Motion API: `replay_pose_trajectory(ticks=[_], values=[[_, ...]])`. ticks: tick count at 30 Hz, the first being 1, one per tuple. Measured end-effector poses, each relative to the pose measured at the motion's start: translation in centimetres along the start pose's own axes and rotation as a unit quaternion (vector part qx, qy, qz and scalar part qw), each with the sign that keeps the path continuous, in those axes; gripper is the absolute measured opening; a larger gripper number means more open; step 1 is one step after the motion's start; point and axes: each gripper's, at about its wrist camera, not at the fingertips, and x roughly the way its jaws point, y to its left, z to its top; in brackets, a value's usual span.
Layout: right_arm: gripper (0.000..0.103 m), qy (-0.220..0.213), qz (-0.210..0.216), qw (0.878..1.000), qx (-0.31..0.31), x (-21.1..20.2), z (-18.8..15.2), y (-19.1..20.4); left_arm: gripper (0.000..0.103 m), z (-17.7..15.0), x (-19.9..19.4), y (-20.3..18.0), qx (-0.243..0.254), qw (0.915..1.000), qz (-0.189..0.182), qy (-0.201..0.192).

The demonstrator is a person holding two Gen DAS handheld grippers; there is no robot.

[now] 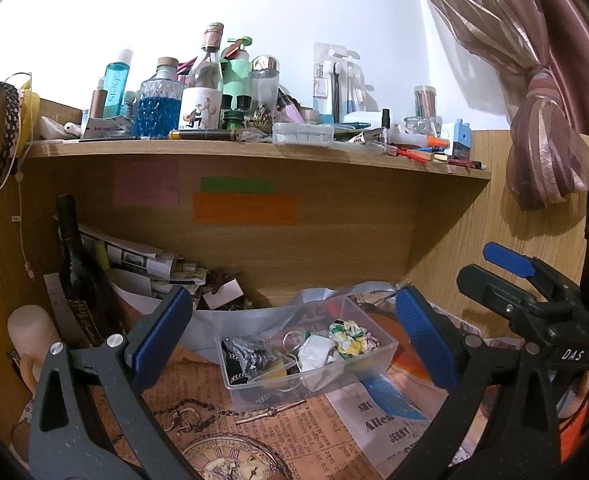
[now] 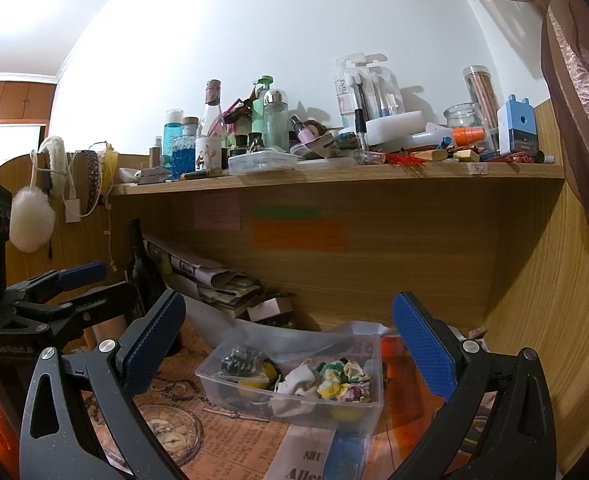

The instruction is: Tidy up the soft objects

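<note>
Left wrist view: a wood-grain desk alcove under a white wall. At far left hang a patterned headband (image 1: 7, 128) and a white cable; below them stand a dark glass wine bottle (image 1: 79, 276) and a slumped stack of folded papers (image 1: 146, 266). The desk surface (image 1: 254, 436) is covered with vintage newsprint-style paper printed with a pocket-watch motif. Across the top, a laminate shelf (image 1: 254, 151) carries crowded bottles, a faceted glass bottle of blue liquid (image 1: 159, 109), a white brush, packaged toothbrushes and pencils. Pink, green and orange sticky notes (image 1: 244, 209) are fixed to the back panel. At centre, a clear rectangular plastic box (image 1: 378, 362) sits on the paper and holds the soft objects: a dark knitted scrunchie (image 1: 250, 354), a crumpled white cloth (image 1: 315, 354) and a floral fabric scrunchie (image 1: 350, 336) of green, yellow and white. The left gripper (image 1: 290, 336) frames the box, its blue ribbed pads spread wide, holding nothing. At right, a pink-striped satin curtain (image 1: 542, 140) is knotted against the panelling.

Right wrist view: fluffy white earmuffs (image 2: 32, 220) hang at left; the right gripper (image 2: 290, 344) likewise stands with fingers parted and empty, above the same box (image 2: 368, 404), its contents lying loosely inside.
</note>
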Motion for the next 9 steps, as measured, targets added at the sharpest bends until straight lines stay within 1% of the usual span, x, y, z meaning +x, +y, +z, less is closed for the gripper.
replay_pose_trajectory(ticks=[9], values=[[0.103, 0.008, 0.001, 1.0, 0.004, 0.3, -0.46, -0.27, 0.103, -0.35, 0.51, 0.42, -0.006, 0.9999, -0.002, 0.008]])
